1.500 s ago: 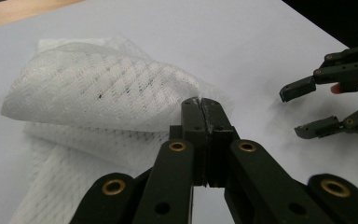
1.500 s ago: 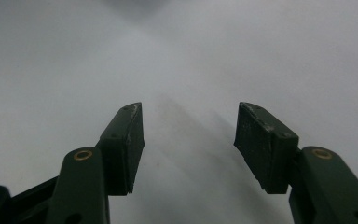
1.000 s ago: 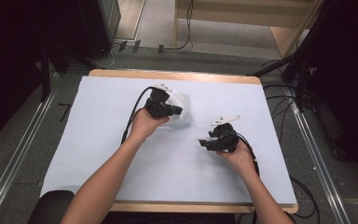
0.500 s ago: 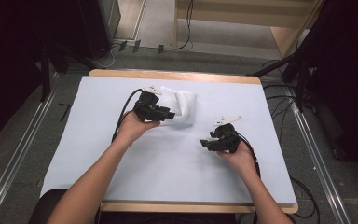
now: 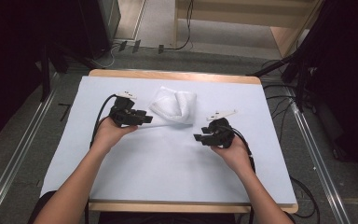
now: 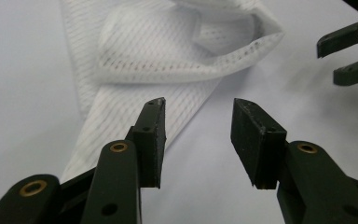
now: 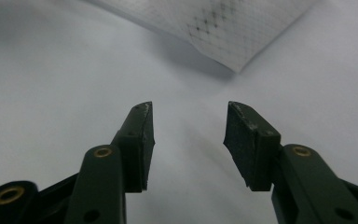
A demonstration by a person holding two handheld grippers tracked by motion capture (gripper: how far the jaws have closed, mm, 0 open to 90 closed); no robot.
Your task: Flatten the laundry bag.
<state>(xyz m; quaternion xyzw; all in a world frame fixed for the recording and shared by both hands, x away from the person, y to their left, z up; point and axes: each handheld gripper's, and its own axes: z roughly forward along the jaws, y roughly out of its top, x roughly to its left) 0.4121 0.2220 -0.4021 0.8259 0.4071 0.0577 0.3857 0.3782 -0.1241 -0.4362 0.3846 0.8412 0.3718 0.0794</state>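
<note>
My left tool (image 6: 198, 135), jaws just opening and holding nothing, has the mesh cloth (image 6: 168, 51) right ahead; my right tool (image 7: 189, 140), closing on nothing, sits farther off.

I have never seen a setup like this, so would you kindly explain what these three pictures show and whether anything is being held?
A person sits at a table covered in pale sheeting and holds a hand tool with two black jaws in each hand. The high view looks down from above: the left tongs are at the left, the right tongs at the right. The other two pictures come from cameras riding on the tools, each looking along its own jaws. Between the tools lies a folded white mesh cloth. The left tongs have just been opening and point at the cloth's edge with nothing between them. The right tongs have just been closing a little, yet stand open over bare sheeting. Nothing is held.
</note>
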